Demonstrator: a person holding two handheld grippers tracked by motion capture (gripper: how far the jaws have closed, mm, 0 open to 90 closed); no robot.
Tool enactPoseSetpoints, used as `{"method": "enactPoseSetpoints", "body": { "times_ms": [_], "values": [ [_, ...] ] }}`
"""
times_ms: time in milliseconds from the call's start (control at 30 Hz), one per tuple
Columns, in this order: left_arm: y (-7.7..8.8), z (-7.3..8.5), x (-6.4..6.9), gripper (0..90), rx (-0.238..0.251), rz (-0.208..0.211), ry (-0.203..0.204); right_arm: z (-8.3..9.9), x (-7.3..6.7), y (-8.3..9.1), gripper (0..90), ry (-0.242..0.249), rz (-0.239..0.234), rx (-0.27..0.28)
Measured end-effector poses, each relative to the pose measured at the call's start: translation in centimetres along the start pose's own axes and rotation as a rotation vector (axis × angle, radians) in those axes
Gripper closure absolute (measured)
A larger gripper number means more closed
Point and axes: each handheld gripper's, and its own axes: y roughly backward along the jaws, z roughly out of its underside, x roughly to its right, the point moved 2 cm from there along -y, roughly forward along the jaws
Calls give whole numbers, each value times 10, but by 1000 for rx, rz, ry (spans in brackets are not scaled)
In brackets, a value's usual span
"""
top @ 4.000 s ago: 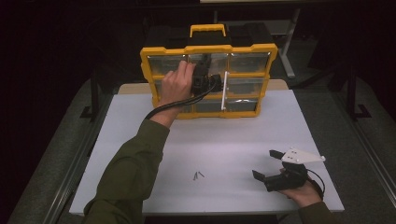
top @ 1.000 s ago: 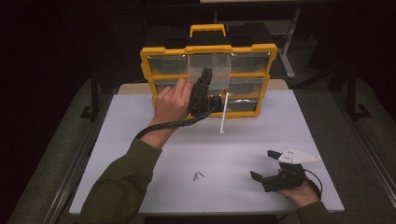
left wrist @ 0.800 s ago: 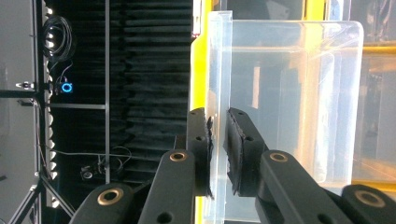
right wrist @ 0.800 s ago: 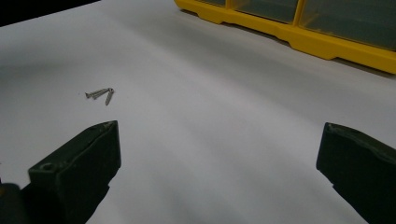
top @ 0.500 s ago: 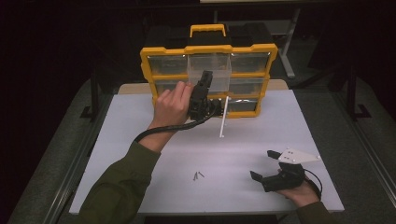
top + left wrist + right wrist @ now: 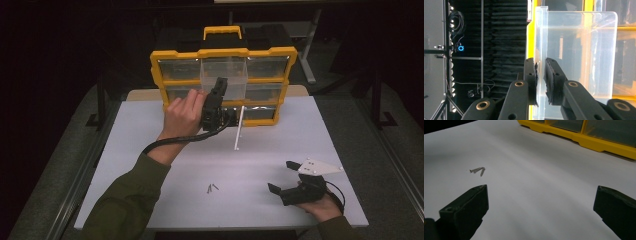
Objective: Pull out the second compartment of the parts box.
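The left gripper (image 6: 216,95) pinched the clear drawer's (image 6: 223,75) front wall at the cabinet's (image 6: 172,54) twelve o'clock slot to draw it out, while the right gripper (image 6: 286,178) waited wide open, empty.

The clear plastic drawer bin (image 6: 223,77) is empty and pulled out of the upright yellow-framed organizer cabinet (image 6: 165,55), held level before its top-middle slot, gripped by its front wall.

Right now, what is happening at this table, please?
A person's left gripper is shut on the front wall of a clear plastic drawer, held up in front of the yellow organiser cabinet. The right gripper rests open on the white table. Some small metal screws lie between the hands, and a thin white strip leans nearby.
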Motion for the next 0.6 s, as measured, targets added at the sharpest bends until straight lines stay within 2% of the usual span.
{"method": "enactPoseSetpoints", "body": {
  "times_ms": [600],
  "values": [
    [2,-1,1,801,4,-7,3,0,0,0,0,0,1,0]
  ]
}}
